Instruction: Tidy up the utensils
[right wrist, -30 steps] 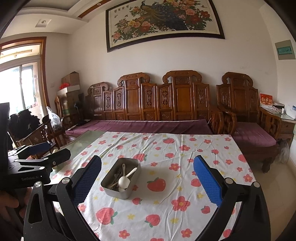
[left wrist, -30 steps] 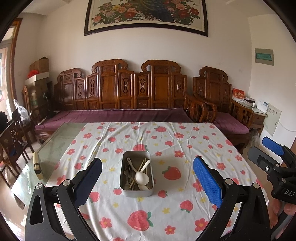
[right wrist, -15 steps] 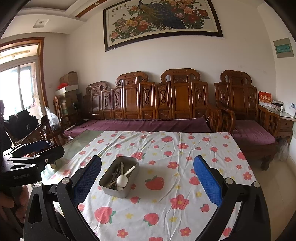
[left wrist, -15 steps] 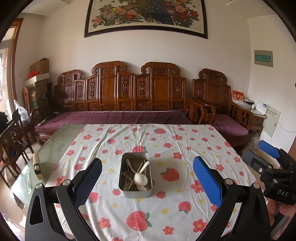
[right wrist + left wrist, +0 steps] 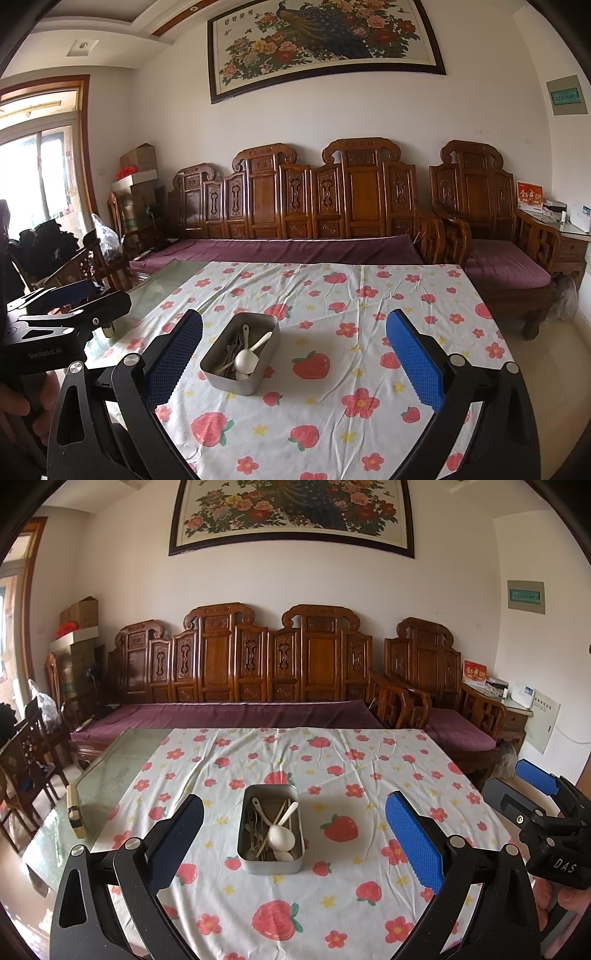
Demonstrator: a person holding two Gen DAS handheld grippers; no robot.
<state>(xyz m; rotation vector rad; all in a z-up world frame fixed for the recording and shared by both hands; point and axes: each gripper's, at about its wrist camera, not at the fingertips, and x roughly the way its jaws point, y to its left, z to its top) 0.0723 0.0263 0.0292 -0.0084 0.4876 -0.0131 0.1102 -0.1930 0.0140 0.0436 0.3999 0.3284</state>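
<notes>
I am holding the left claw (image 5: pixel 293 843) wide open with nothing between its pads, low at the 6 o'clock edge of the left wrist view, and the right claw (image 5: pixel 293 363) is spread just as wide and equally empty in its own view. Both are hanging above the near part of the desk (image 5: pixel 369 904), clear of its strawberry-print cloth. Just beyond, near the middle of the cloth, the metal tin (image 5: pixel 271 829) is sitting with the utensils (image 5: pixel 266 823) all lying inside it: a white spoon (image 5: pixel 281 835) on top, another pale spoon and what look like thin sticks and darker metal pieces under it, jumbled and crossing one another. Nothing is lying loose on the cloth around the tin. I am judging that this would fit either utensils waiting to be taken out and sorted, or utensils already gathered into the tin, and I cannot tell which. Farther off at 12 o'clock, the carved wooden bench (image 5: pixel 258 672) is standing against the wall.
</notes>
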